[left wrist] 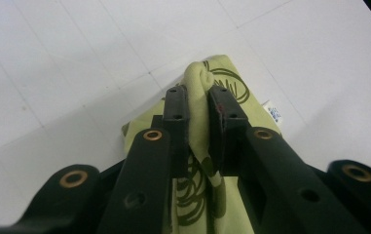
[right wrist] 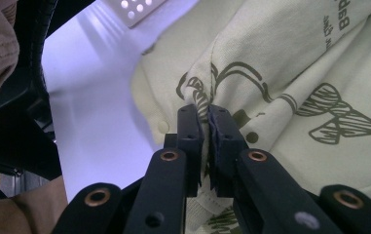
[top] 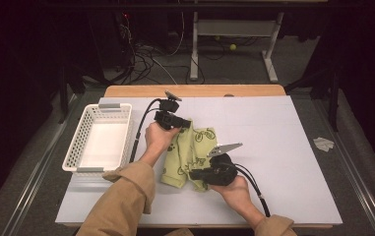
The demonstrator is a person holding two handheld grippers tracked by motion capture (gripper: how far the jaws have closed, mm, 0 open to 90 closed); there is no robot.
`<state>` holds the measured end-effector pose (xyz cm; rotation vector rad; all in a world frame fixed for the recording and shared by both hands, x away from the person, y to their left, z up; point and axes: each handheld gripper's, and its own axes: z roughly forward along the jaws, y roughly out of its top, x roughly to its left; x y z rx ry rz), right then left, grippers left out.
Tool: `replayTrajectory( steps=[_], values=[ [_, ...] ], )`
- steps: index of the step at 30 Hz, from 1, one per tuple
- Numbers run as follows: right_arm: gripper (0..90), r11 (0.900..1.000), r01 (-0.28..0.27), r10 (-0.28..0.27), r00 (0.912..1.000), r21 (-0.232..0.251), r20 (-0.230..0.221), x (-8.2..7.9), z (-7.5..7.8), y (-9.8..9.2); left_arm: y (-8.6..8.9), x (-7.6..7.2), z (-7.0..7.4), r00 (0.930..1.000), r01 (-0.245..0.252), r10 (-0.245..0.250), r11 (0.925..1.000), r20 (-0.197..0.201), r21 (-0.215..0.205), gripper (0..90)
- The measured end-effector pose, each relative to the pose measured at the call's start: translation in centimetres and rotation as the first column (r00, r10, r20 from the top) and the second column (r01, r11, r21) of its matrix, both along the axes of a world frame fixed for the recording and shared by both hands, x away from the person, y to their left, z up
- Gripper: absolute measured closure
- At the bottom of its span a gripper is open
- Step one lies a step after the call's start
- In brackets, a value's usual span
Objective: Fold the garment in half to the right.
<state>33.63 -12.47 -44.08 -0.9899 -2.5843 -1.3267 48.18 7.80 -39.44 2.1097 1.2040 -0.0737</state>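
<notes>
- The white basket is sitting by the table's left edge, well apart from your work.
- Your left gripper is pinching a rolled fold of the green printed garment at its far edge — jaws pressed onto the cloth.
- The garment is lying mid-table.
- Your right gripper is clamping a bunched fold at its near edge — jaws nearly together.

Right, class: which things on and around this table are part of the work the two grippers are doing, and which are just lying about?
In use:
- green printed garment
- left gripper, shut on a fold of it
- right gripper, shut on another fold

Lying about:
- white basket, apart from the garment
- scrap of paper on the floor
- yellow ball under the far desk
</notes>
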Motion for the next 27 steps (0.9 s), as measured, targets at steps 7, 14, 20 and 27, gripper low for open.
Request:
replayTrajectory(
  steps=[7, 14, 20, 27],
  values=[
    [86.5, 1.000, 0.002, -0.002, 0.9999, -0.009, 0.011, -0.1, 0.1, 0.0, -0.3, 0.0, 0.2, 0.9999, 0.010, -0.010, 0.9999, 0.008, 0.012, 75.7],
    [86.2, 0.998, -0.024, 0.025, 0.9994, -0.057, 0.022, 0.0, 0.2, 1.7, 1.0, -0.1, 0.2, 1.0000, -0.005, 0.005, 0.9994, 0.004, 0.033, 75.5],
    [85.4, 0.992, -0.058, 0.063, 0.9971, -0.115, 0.041, 0.2, 0.0, 4.0, 1.8, -0.2, 0.0, 1.0000, -0.010, 0.010, 0.9994, -0.002, 0.034, 75.5],
    [76.8, 0.972, -0.090, 0.107, 0.9920, -0.218, 0.067, 0.1, -0.5, 6.4, 2.1, -0.3, -0.2, 0.9999, -0.013, 0.013, 0.9993, -0.006, 0.034, 75.4]
  ],
)
